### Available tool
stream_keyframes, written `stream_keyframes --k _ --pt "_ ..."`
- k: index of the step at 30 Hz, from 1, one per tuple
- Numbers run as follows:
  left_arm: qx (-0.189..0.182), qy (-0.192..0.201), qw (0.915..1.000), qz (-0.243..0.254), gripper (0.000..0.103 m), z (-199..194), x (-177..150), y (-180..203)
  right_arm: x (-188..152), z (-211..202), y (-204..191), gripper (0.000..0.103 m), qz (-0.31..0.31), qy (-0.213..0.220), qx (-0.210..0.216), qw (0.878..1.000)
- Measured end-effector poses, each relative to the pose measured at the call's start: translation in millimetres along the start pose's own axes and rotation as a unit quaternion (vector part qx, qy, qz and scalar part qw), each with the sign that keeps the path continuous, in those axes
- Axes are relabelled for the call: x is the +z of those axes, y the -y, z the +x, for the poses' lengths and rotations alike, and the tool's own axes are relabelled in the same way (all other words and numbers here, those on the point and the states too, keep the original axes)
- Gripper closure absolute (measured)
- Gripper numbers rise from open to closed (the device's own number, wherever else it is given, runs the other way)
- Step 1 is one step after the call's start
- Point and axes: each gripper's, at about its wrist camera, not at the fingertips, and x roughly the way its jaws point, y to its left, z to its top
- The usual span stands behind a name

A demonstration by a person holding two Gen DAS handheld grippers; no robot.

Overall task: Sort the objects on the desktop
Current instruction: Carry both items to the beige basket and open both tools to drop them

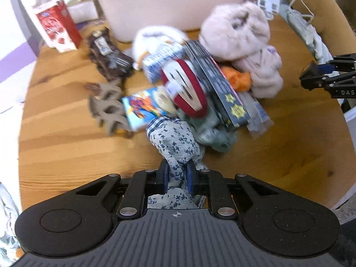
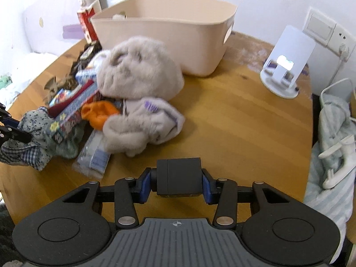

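Floral cloth (image 1: 175, 142) clamped in left gripper (image 1: 176, 175), lower centre. Right gripper (image 2: 179, 179) clamps black box (image 2: 179, 175). Dragging cloth may topple the touching pile.

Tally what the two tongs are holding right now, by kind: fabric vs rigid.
Fabric: 1, the floral cloth clamped in the left tongs
Rigid: 1, the black box clamped in the right tongs
Total: 2

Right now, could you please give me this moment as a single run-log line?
left tongs: shut on floral cloth | right tongs: shut on black block | pile on table | beige bin behind
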Motion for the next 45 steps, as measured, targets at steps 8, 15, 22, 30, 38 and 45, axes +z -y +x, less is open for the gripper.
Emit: stream_keyframes --k 8,15,22,30,38,45 --pt "0.030 0.051 0.9975 -0.038 0.088 -39 23 -27 26 -16 10 0.060 -0.003 0.040 -0.014 0.999" --pt "0.050 0.105 0.9916 -0.056 0.088 -61 69 -47 59 -23 30 0.060 0.026 0.070 -0.010 0.997" --pt "0.057 0.152 0.9864 -0.029 0.088 -60 134 -52 105 -25 43 0.060 0.028 0.097 -0.037 0.994" --pt "0.071 0.167 0.9828 0.031 0.087 -36 201 -43 152 -11 46 0.060 0.064 0.114 -0.024 0.991" --pt "0.048 0.165 0.9850 0.015 0.088 7 256 -32 203 27 37 0.060 0.072 0.086 -0.006 0.994" --pt "0.030 0.109 0.9935 -0.003 0.088 57 274 -26 229 74 23 0.060 0.052 0.056 -0.020 0.997"
